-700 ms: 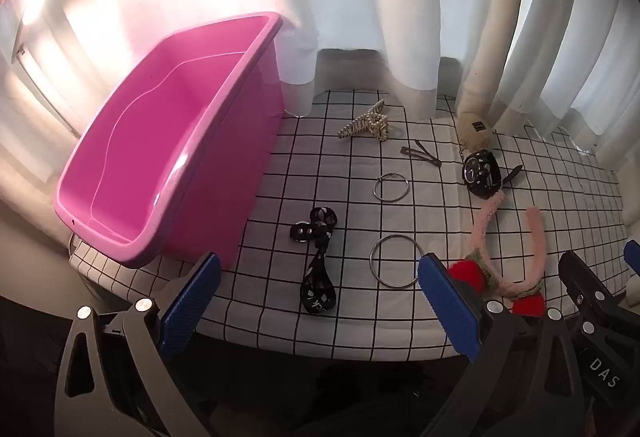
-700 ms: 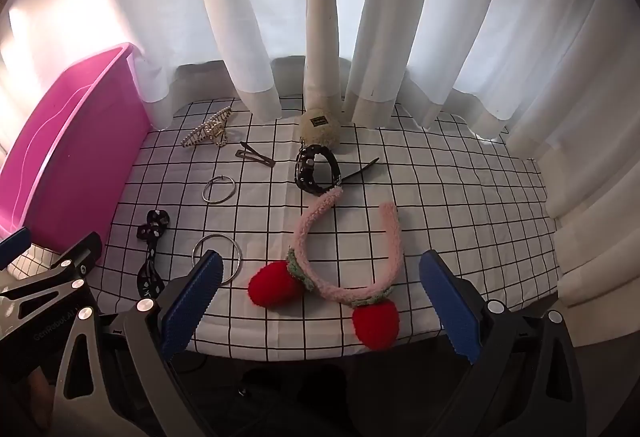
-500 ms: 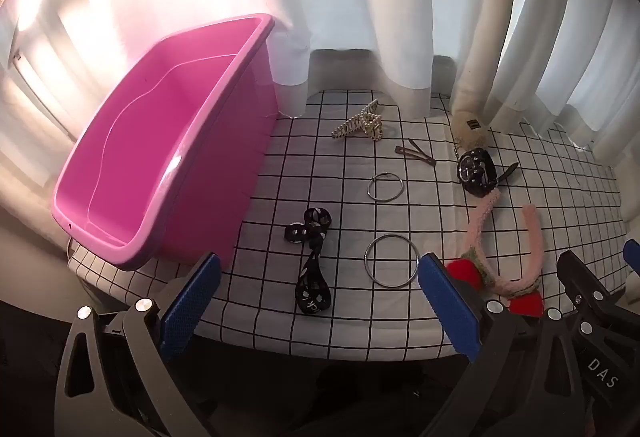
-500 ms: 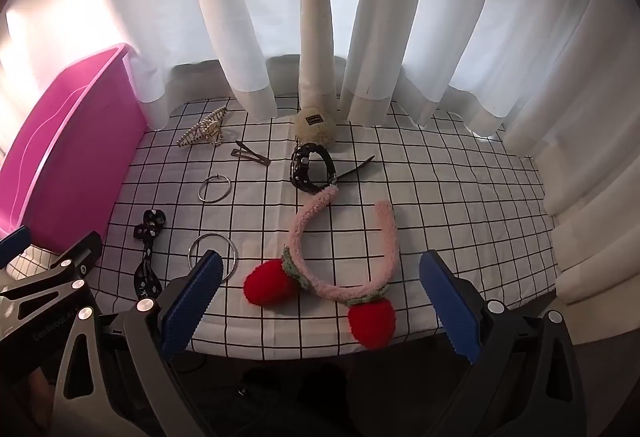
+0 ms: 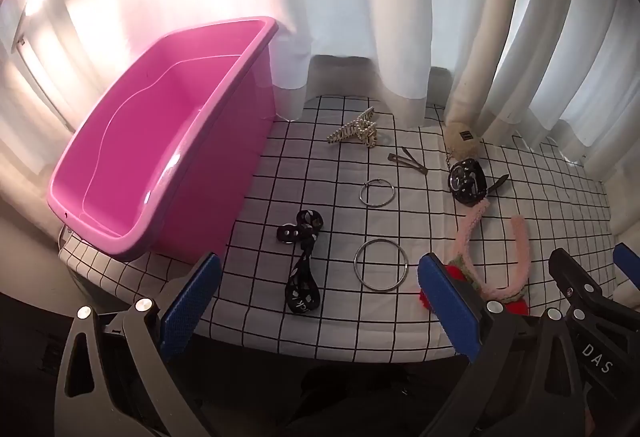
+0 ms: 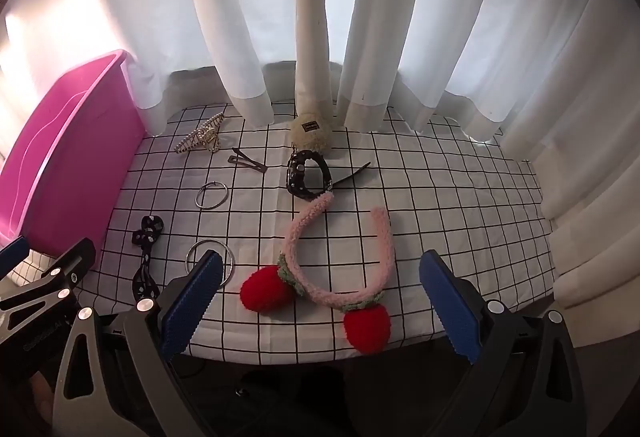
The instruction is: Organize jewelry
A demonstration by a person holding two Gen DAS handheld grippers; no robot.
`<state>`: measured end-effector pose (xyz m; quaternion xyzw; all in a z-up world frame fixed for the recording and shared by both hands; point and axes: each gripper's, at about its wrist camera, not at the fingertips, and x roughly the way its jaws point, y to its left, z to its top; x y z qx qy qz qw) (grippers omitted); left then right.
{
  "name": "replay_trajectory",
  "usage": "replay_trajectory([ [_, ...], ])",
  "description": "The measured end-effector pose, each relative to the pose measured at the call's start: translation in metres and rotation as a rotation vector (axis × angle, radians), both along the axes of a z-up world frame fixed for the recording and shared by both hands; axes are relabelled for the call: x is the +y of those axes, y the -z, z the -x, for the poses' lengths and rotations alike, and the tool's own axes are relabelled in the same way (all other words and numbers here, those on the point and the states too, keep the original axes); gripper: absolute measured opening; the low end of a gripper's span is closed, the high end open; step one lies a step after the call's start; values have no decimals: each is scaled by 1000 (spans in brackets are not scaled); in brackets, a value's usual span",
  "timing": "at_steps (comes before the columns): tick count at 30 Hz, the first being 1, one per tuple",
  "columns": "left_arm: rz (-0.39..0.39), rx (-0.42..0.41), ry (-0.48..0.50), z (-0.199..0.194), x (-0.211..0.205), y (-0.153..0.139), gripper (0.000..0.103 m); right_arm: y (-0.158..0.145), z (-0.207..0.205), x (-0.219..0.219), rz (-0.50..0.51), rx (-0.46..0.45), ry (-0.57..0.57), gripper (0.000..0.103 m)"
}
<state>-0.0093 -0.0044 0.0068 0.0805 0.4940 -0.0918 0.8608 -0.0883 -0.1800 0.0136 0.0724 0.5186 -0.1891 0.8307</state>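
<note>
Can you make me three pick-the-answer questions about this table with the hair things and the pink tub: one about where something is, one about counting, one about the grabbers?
1. Where is the pink tub?
A. At the left end of the checked cloth
B. At the right end
C. On the floor

2. How many silver rings lie on the cloth?
A. One
B. Two
C. Four

3. How do the grippers stand?
A. Both open
B. Both shut
C. One holds the headband

Answers:
1 A, the tub stands left of every item.
2 B, a small ring and a big ring.
3 A, the left gripper and the right gripper gape with nothing held; the fluffy headband lies on the cloth.
</note>
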Motion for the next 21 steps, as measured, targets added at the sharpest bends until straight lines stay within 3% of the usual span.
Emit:
replay_trajectory([
  [11,-10,-68,3,-2,-1,-8,97,0,-1,-2,-14,-4,-3,94],
  [21,1,-6,6,-8,1,-1,97,1,-4,-3,-25,-8,-5,94],
])
